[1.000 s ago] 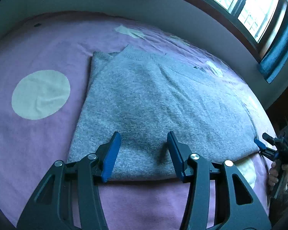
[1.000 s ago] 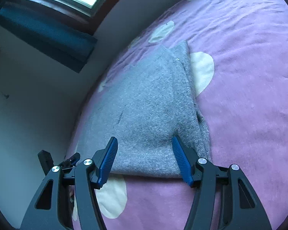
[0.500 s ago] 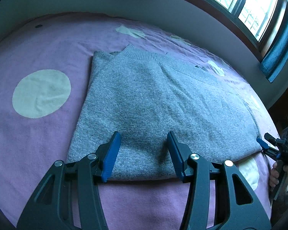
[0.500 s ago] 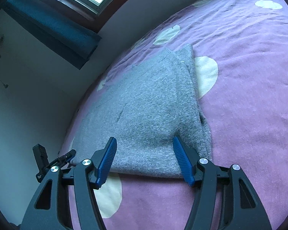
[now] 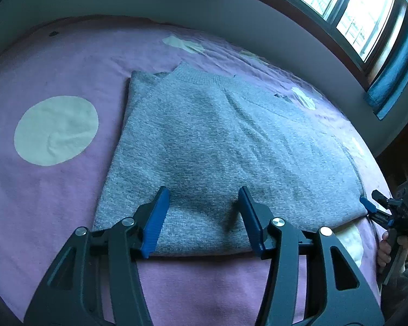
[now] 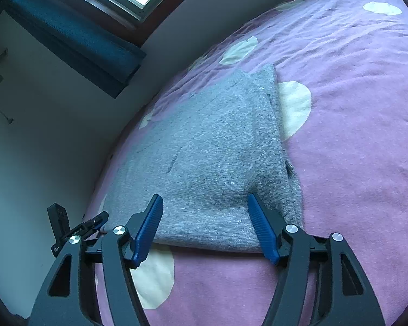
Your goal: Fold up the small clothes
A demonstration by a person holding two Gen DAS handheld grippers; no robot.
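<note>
The left wrist view alone shows the window (image 5: pixel 361 13) with two bright panes, one large pale dot (image 5: pixel 55 130) on the bedspread, and the person's hand (image 5: pixel 387 250) gripping the right tool's handle at the picture's right edge. The right wrist view alone shows the dark rolled blind (image 6: pixel 76 40), the bare wall (image 6: pixel 40 141) and the open stretch of bedspread beyond the garment.

The bed (image 5: pixel 40 217) carries a purple cover with pale dots. A grey knitted sweater (image 5: pixel 217 146) lies flat on it, folded into a rough rectangle, layers stacked, with a ribbed edge at the far side and a second layer showing along one side edge (image 6: pixel 274 103).

Its long axis runs across the left wrist view, from the left tool toward the right tool; the ribbed edge faces the wall under the window.

The left tool (image 5: pixel 201 217) stands spread over the near fold, pinching nothing. The right tool (image 6: pixel 204 220) stands spread over the near corner, its jaws having just been opening, the cloth between them but not pressed.
</note>
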